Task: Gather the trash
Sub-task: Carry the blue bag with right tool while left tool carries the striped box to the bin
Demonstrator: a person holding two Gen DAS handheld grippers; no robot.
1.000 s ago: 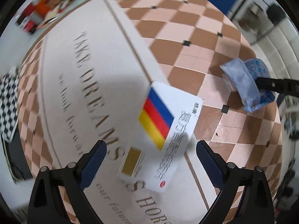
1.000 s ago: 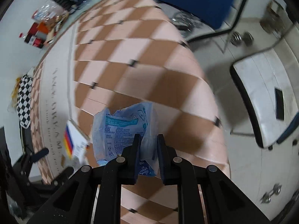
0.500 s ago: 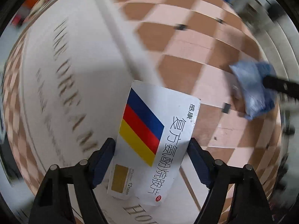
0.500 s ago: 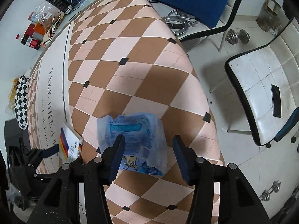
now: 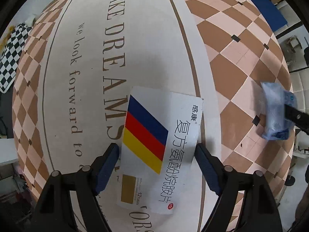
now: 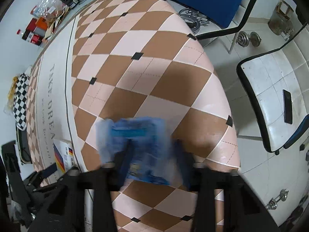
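Trash here means two pieces on the tablecloth [image 5: 146,44]: a flat medicine box [image 5: 160,147] and a blue plastic wrapper [image 6: 135,145]. Working outward from the left gripper [image 5: 157,164], its jaws are standing apart and straddling the box's long sides, the pads [image 5: 108,164] lying just beside the card edges; they have been opening slightly, and whether they are touching the box is hard to say. Being light, stiff cardboard with a glossy face, the box is likely calling for a squeeze across its narrow width, near the middle, gently enough not to buckle it. The right gripper [image 6: 152,160] is pointing down over the wrapper on the brown-and-pink checks near the table's edge, well apart from the box. Its jaws have just been closing with the wrapper between them, but motion blur is hiding whether they are clamping it. Thin, soft and slippery, the film should crumple easily; pinching a bunched fold seems safest.
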